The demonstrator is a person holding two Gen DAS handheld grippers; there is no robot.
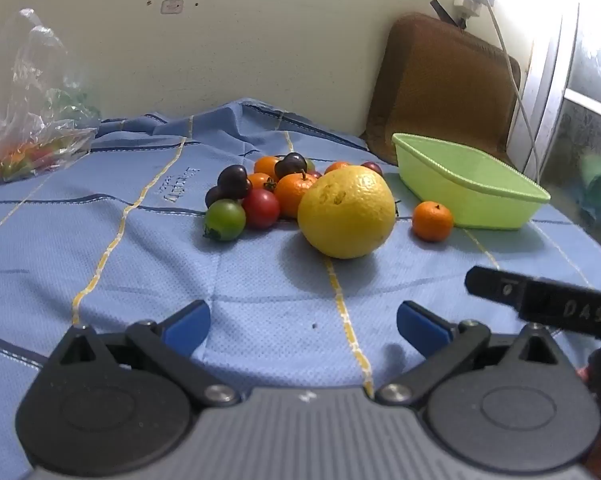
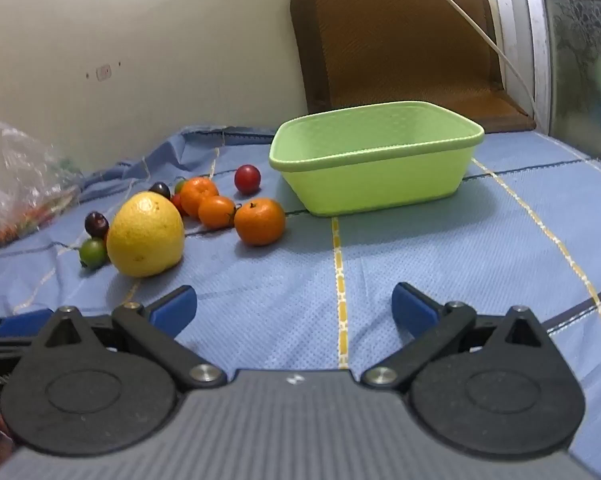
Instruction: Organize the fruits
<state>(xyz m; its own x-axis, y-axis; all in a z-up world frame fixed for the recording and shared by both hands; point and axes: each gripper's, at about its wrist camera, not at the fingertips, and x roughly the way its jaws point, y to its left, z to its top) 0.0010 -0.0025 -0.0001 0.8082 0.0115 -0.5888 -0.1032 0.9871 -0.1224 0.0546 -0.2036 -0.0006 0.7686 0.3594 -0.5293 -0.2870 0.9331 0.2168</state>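
Note:
A big yellow citrus lies on the blue cloth in front of a heap of small fruits: mandarins, a red tomato, a green tomato and dark plums. One mandarin lies apart beside the light green basket, which holds nothing. A red tomato sits alone left of the basket. My left gripper is open, well short of the citrus. My right gripper is open over bare cloth in front of the basket.
A clear plastic bag with more small fruits lies at the far left by the wall. A brown cushion leans behind the basket. A white cable hangs at the right. The right gripper's arm shows at the left wrist view's right edge.

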